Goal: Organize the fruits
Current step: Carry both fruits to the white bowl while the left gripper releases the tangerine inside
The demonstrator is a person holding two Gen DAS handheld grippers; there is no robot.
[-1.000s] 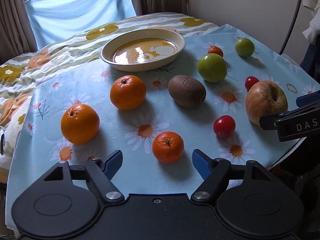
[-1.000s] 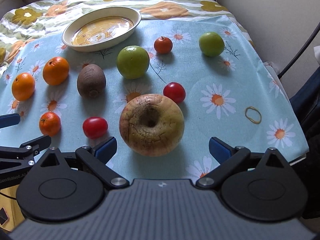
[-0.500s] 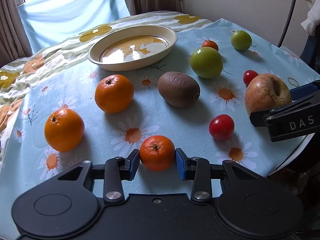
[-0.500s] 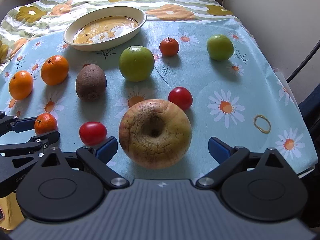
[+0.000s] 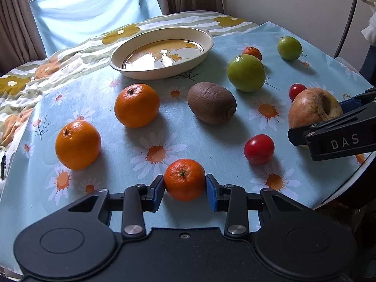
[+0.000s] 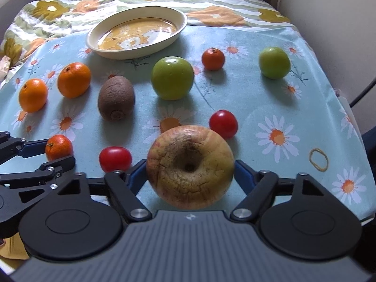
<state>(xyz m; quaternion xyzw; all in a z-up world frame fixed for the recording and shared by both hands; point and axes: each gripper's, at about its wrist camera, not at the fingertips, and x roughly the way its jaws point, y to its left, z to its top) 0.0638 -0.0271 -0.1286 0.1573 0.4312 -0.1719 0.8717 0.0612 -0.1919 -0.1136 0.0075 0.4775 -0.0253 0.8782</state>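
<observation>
The left claw (image 5: 185, 189) is clenched on a small tangerine (image 5: 184, 179) at the worktop's (image 5: 211, 141) near edge. The right claw (image 6: 189, 176) is closing around a wrinkled apple (image 6: 189, 166). Farther back, the dish (image 6: 141, 51) holds no fruit. Only the right wrist view shows a rubber band (image 6: 318, 159).

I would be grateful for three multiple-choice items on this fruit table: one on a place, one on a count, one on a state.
1. Where is the kiwi?
A. in the dish
B. on the tablecloth
C. in a gripper

2. How many green apples are there?
A. one
B. two
C. four

3. What does the left gripper hold?
A. a small mandarin
B. a tomato
C. nothing

Answers:
1 B: it lies on the tablecloth, short of the dish.
2 B: one mid-table, one farther right.
3 A: both pads press the small mandarin.
</observation>
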